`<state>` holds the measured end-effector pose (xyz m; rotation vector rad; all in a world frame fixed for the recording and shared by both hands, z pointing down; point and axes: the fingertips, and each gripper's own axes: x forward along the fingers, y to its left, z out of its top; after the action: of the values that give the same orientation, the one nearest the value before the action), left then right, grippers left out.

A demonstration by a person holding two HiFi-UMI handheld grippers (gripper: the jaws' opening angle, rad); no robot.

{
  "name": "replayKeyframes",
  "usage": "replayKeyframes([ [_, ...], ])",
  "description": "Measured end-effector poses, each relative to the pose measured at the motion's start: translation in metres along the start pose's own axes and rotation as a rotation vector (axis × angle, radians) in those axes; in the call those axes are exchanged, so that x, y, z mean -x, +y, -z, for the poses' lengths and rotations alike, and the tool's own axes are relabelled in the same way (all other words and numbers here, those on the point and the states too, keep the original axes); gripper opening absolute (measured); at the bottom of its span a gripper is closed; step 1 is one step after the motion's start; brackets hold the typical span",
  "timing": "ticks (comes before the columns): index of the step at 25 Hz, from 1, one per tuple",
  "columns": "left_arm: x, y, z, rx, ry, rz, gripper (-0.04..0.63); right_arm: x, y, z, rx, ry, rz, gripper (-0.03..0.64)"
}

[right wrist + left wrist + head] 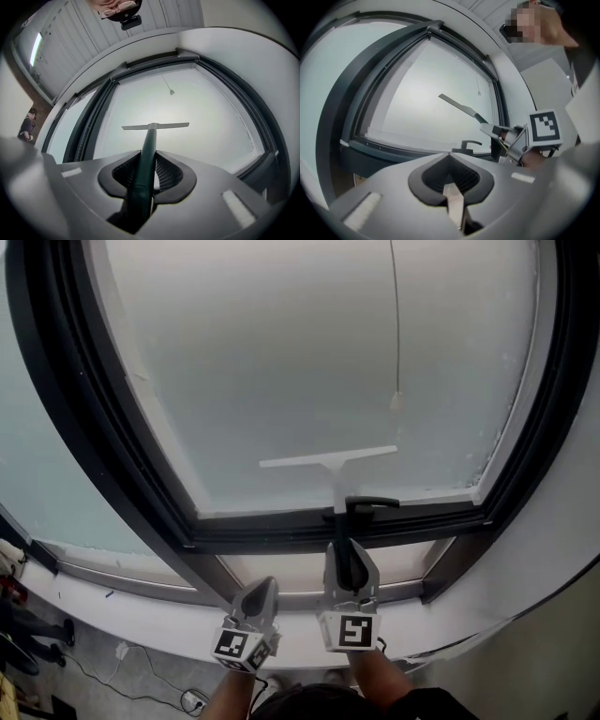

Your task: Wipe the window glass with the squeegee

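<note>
Squeegee handle (pixel 148 143) between right tongs (pixel 149 159)

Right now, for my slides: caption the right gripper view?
Right hand-held gripper clamps the squeegee handle, blade across the window glass.

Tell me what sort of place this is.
Likely indoors at a large window in a plain building: hazy window glass in a dark frame with a handle, a white sill below, cables on the floor. The right hand-held gripper holds a squeegee at the glass.
</note>
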<state>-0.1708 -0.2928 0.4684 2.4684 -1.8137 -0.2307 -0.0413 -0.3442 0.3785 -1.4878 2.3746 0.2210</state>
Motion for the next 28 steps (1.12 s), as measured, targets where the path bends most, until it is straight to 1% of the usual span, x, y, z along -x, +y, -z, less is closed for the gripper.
replayKeyframes([
  [2,0.012,0.015,-0.012,0.011,-0.032,-0.007,0.000,-0.015,0.016,-0.021,0.027,-0.038,-0.013,0.095],
  [4,0.020,0.032,-0.025,0.009,-0.047,0.001,0.000,-0.038,0.033,-0.053,0.051,-0.118,-0.018,0.095],
  [6,0.021,0.050,-0.036,-0.029,-0.046,0.024,0.000,-0.063,0.047,-0.083,0.091,-0.191,-0.010,0.095],
  [7,0.022,0.057,-0.045,-0.051,-0.059,0.033,0.000,-0.075,0.054,-0.097,0.114,-0.219,-0.006,0.095],
  [9,0.024,0.061,-0.074,-0.077,-0.138,0.052,0.000,-0.095,0.071,-0.127,0.145,-0.276,-0.014,0.095],
  [11,0.026,0.061,-0.101,-0.101,-0.215,0.075,0.000,-0.110,0.086,-0.154,0.152,-0.322,-0.029,0.095],
  [13,0.024,0.063,-0.116,-0.119,-0.247,0.097,0.000,-0.125,0.095,-0.174,0.163,-0.346,-0.031,0.095],
  [16,0.016,0.067,-0.132,-0.123,-0.275,0.113,0.000,-0.146,0.101,-0.197,0.169,-0.371,-0.035,0.095],
  [19,0.012,0.067,-0.138,-0.121,-0.300,0.124,0.000,-0.160,0.104,-0.220,0.151,-0.393,-0.054,0.095],
  [21,0.010,0.068,-0.142,-0.123,-0.315,0.127,0.000,-0.170,0.103,-0.232,0.167,-0.404,-0.041,0.095],
  [25,0.006,0.070,-0.149,-0.132,-0.337,0.127,0.000,-0.194,0.099,-0.241,0.252,-0.406,0.028,0.095],
  [28,0.004,0.071,-0.148,-0.138,-0.332,0.128,0.000,-0.205,0.097,-0.237,0.238,-0.390,0.039,0.095],
])
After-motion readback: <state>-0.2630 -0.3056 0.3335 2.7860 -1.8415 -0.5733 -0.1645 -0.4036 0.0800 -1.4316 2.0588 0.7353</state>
